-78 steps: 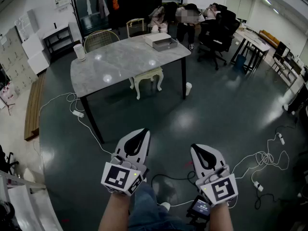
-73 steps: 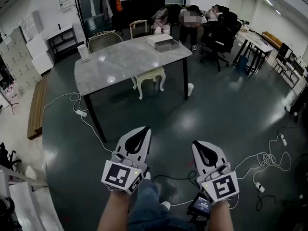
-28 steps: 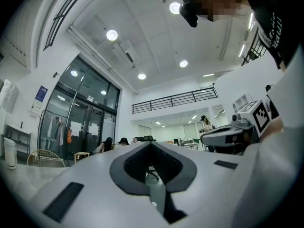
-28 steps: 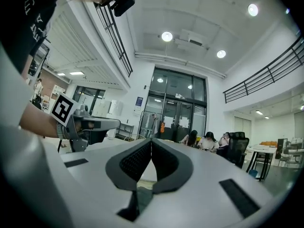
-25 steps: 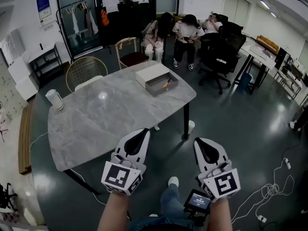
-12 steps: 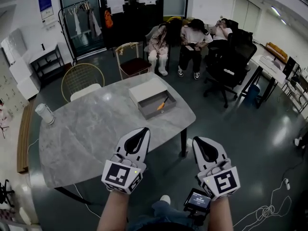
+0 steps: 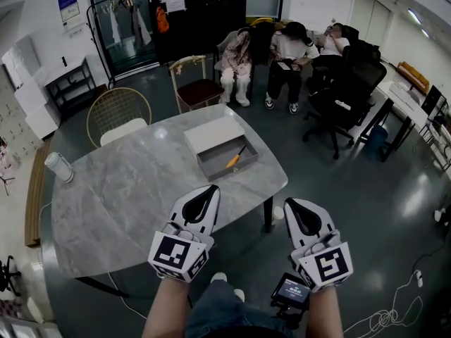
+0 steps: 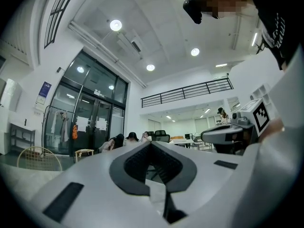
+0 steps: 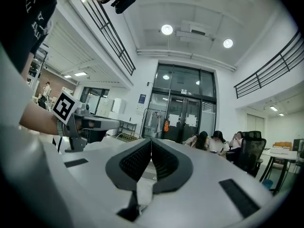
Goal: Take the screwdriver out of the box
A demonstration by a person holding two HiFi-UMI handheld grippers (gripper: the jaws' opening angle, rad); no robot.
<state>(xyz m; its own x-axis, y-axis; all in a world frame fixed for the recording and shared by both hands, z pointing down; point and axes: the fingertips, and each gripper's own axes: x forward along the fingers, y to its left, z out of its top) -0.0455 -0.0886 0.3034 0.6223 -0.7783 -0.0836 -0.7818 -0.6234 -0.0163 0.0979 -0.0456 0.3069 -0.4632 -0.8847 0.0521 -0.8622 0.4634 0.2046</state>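
Screwdriver: slim, orange handle, dark shaft; lies slantwise in the box on the table's far right part.
Table: glossy grey veined marble, rounded corners.
Your left gripper: white shell, jaws clenched, empty.
Box: shallow grey rectangular tray, white lid alongside.
Your right gripper: white, clenched, empty.

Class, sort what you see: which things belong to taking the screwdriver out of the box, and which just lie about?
Job: screwdriver, box, left gripper and right gripper, both shut, empty.

Lying about: white lid, white cylinder, gold chair, floor cable.
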